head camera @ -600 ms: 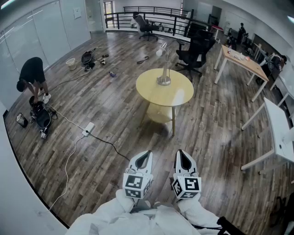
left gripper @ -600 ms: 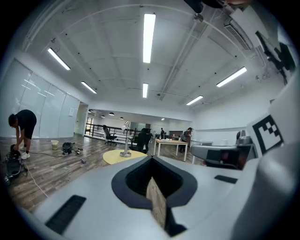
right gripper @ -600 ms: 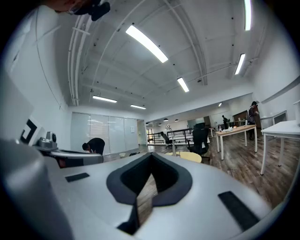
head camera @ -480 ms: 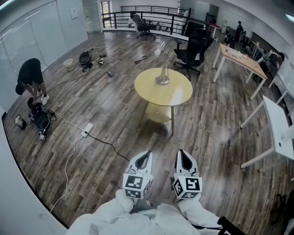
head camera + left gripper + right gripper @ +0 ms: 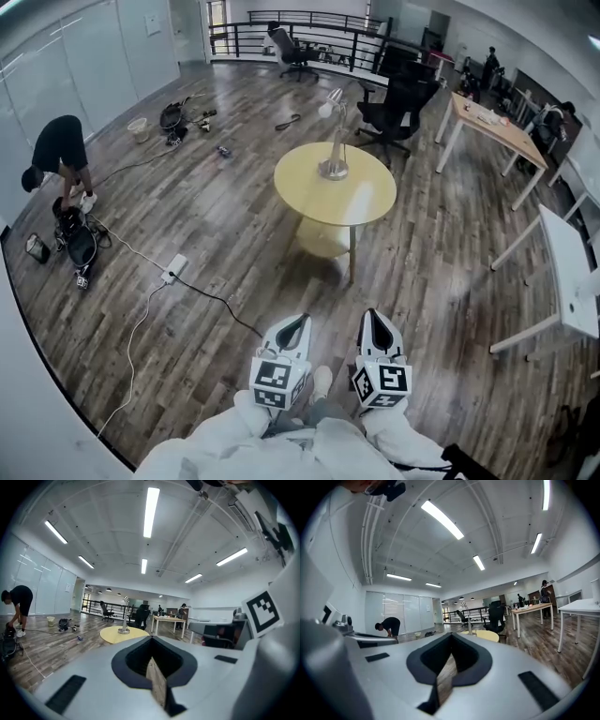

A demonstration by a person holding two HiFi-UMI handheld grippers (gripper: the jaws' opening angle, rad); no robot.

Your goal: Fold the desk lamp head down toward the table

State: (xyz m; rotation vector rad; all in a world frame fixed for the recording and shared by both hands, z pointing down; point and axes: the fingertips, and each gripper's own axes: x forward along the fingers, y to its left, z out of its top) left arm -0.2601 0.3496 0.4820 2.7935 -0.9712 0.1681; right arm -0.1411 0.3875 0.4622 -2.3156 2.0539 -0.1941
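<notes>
Item: desk lamp (image 5: 335, 141), upright, lamp head (image 5: 327, 101) raised, standing near the far edge of the round yellow surface (image 5: 356, 202).
Left hand-held gripper (image 5: 292, 328) and right hand-held gripper (image 5: 374, 325): both clenched, empty, low by our body, well apart from the surface.
Change since the earlier frame: a shoe (image 5: 322, 380) now shows between them; lamp unmoved.
We judge the approach barely begun.

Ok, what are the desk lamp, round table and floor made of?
Desk lamp: likely metal, silvery, glints on base and stem.
Round table: smooth pale yellow top with soft sheen; painted wood or laminate, unclear.
Floor: grey-brown planks with grain; wood or vinyl, unclear.
</notes>
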